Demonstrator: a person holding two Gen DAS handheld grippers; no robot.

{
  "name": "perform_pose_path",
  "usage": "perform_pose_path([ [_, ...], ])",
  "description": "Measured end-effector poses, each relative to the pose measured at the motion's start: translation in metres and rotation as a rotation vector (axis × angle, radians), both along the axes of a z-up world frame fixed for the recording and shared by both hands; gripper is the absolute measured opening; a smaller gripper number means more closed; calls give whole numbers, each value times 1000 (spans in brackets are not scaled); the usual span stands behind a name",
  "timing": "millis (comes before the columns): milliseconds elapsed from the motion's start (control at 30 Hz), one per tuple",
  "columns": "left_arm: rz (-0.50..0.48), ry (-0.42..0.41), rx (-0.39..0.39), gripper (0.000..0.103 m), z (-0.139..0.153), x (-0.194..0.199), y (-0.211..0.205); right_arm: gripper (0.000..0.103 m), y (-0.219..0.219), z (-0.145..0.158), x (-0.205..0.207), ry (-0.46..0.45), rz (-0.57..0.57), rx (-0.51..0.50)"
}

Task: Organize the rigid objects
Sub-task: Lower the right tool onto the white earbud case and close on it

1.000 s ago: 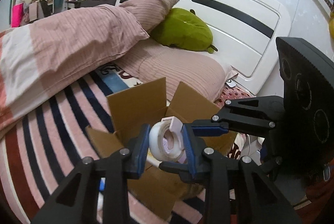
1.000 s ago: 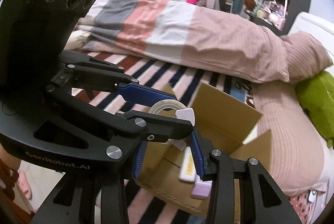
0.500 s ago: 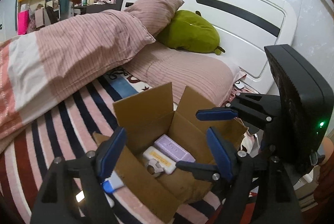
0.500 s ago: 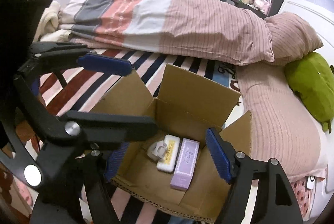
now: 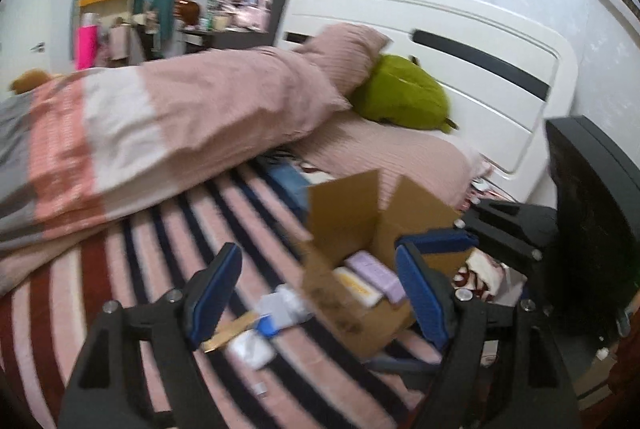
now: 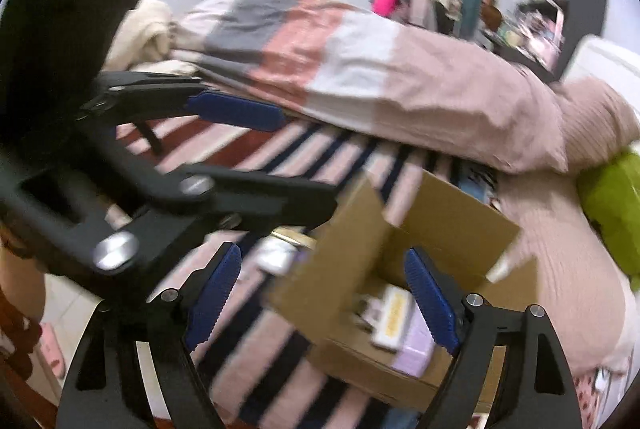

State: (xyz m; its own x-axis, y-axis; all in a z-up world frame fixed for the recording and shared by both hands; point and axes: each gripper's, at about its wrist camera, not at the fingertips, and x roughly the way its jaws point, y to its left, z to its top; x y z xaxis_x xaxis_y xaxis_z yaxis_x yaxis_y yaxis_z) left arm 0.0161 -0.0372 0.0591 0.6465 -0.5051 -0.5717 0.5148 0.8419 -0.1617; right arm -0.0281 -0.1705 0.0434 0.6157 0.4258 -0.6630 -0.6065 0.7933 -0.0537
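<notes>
An open cardboard box [image 5: 360,225] [image 6: 424,229] stands on the striped bedspread. Inside lie a white bar with yellow print [image 5: 358,287] [image 6: 394,317], a lilac box [image 5: 376,271] [image 6: 414,349] and the tape roll [image 6: 366,309]. Left of the box several small loose items [image 5: 276,309] lie on the bedspread, among them a white packet [image 5: 252,347] and a flat wooden stick [image 5: 230,331]. My left gripper [image 5: 316,297] is open and empty, above the box's near left side. My right gripper [image 6: 324,299] is open and empty over the box's left flap. The frames are blurred.
A folded pink and white duvet [image 5: 160,133] lies across the bed behind the box. A pink pillow [image 5: 344,53] and a green plush toy [image 5: 400,97] rest by the white headboard [image 5: 480,69]. The bed edge and floor [image 6: 68,301] are at lower left in the right wrist view.
My left gripper opened and let the tape roll fall into the box. Both grippers then swung left and back, so the box now sits to the right in both views.
</notes>
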Motion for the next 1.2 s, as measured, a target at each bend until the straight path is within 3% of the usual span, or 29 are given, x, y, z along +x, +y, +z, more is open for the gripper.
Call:
perform_pose_path([
  [233,229,-16,26,79,-30,-23,97,81,87,-18,-16,7,195,-12],
  [367,318,37,20,80,-70,-35,134,81,119,-60,-8,119,253,13],
  [467,349,77,30,80,-97,-42,147,78,128,-96,8,190,194,-25],
  [567,349,109,13,80,-117,-43,150,67,119,-134,41,282,21,-57],
  [700,344,131,12,80,-129,-42,149,53,98,-164,70,334,-133,-69],
  [767,339,133,0,80,-130,-40,147,52,86,-169,82,347,-184,-50],
  [900,332,132,-18,80,-127,-36,146,52,77,-180,96,444,-177,76],
  [967,333,127,-18,80,-124,-35,145,51,84,-184,96,431,-163,50],
  [1067,331,125,-19,80,-122,-34,143,42,94,-184,94,383,-168,-25],
  [1200,327,130,-18,80,-121,-34,143,39,95,-175,75,335,-94,-14],
])
